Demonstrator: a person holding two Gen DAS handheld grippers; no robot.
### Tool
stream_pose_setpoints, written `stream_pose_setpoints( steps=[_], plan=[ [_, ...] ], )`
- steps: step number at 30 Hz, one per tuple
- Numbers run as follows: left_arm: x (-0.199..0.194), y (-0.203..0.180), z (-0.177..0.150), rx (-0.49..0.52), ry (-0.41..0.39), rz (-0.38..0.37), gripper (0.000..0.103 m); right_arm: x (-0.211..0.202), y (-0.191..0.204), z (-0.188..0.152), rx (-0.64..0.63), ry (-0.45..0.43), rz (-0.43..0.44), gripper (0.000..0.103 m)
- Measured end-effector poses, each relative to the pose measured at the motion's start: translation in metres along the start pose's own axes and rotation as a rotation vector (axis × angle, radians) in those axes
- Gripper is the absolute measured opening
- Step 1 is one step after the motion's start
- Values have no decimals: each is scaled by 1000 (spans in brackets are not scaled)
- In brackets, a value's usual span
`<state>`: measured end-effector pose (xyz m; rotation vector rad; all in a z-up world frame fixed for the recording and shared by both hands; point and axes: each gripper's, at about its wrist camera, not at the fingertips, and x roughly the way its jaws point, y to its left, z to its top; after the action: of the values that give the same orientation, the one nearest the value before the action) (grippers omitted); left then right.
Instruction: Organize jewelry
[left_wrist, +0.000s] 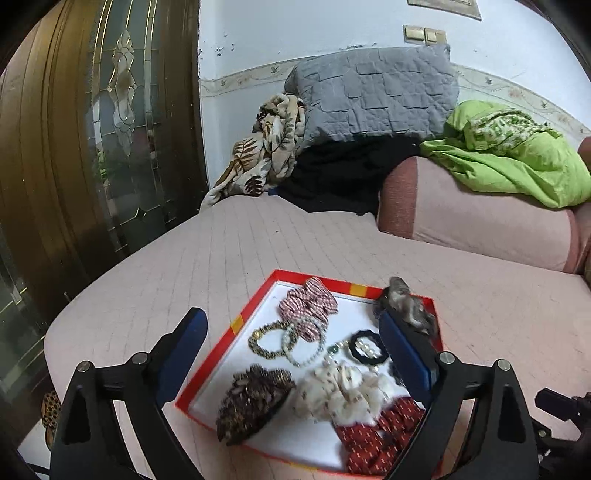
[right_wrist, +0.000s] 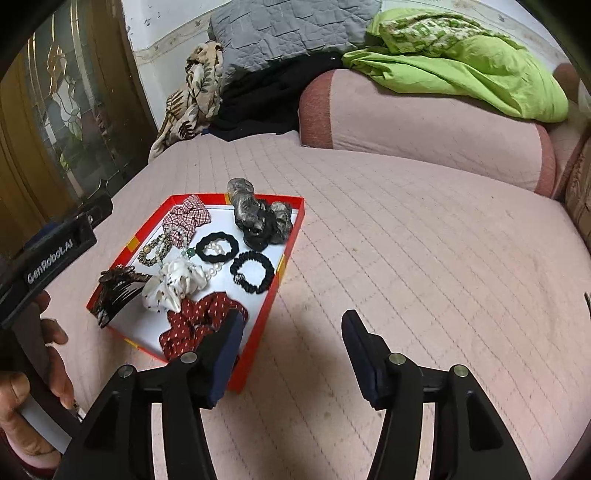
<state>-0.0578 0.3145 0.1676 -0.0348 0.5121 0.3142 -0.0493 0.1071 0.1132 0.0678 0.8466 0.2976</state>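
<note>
Both claws stand spread and hold nothing: the left gripper (left_wrist: 291, 345) over the red tray (right_wrist: 295, 218) full of scrunchies and bracelets (right_wrist: 157, 249), the right gripper (right_wrist: 291, 338) with the tray to its left. Sorting may be beginning or finished.

Red dotted scrunchie (left_wrist: 376, 439) partly hidden – cut off by the frame's bottom edge

Soft even indoor light, faint shadows, strong fisheye bending, dark corners
</note>
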Motion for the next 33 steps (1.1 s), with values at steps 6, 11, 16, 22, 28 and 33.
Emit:
stream_pose_setpoints(
  steps=[6,11,16,22,28,33],
  plan=[
    [-34,5,-17,-26,-16,-5,100,-15,-3,-13,8,0,-7,61],
    [-61,12,-33,-72,-4,-25,102,-27,-1,-22,-8,-11,-21,64],
    [-79,8,-47,-51,55,-8,102,-41,4,-29,-44,-36,-52,65],
    [-97,9,-55,-63,95,-41,102,-58,12,-37,-76,-62,-80,70],
    [-120,17,-47,-101,66,-40,102,-76,16,-42,-98,-100,-108,72],
    [-133,16,-44,-97,51,-31,102,-88,19,-47,-106,-123,-102,74]
  ],
)
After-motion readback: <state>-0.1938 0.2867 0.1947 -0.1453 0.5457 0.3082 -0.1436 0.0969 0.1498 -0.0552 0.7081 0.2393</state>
